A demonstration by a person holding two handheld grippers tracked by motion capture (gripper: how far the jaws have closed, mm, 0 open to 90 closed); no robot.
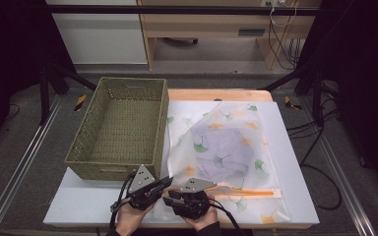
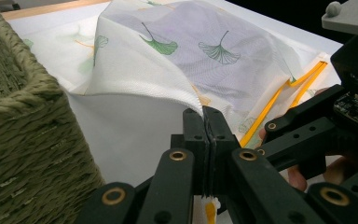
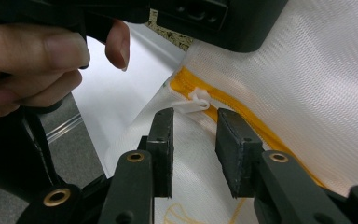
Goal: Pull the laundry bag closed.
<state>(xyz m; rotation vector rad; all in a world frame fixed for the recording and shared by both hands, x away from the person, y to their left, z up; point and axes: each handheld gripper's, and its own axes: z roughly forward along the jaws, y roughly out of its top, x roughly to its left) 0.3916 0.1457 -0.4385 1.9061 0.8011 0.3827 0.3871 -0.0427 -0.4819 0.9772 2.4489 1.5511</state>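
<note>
A white mesh bag (image 1: pixel 224 147) printed with green and orange leaves lies on the white table top (image 1: pixel 93 204), with a pale garment inside. Its orange zipper (image 1: pixel 246 192) runs along the near edge. At the bag's near-left corner my left gripper (image 2: pixel 205 112) is shut on the mesh edge, lifting a fold of the fabric (image 2: pixel 168 56). Beside it my right gripper (image 3: pixel 195 123) is open. Its jaws stand on either side of the white zipper pull (image 3: pixel 196 100) on the orange zipper (image 3: pixel 247 121), not touching it. Both grippers (image 1: pixel 167 181) (image 1: pixel 170 197) meet at the front edge.
An empty green woven basket (image 1: pixel 110 169) stands left of the bag, its corner (image 2: pixel 23 140) close beside my left gripper. The hand holding the left gripper (image 3: pixel 37 51) is just left of the right jaws. The table's front edge is near, with floor and cables beyond the sides.
</note>
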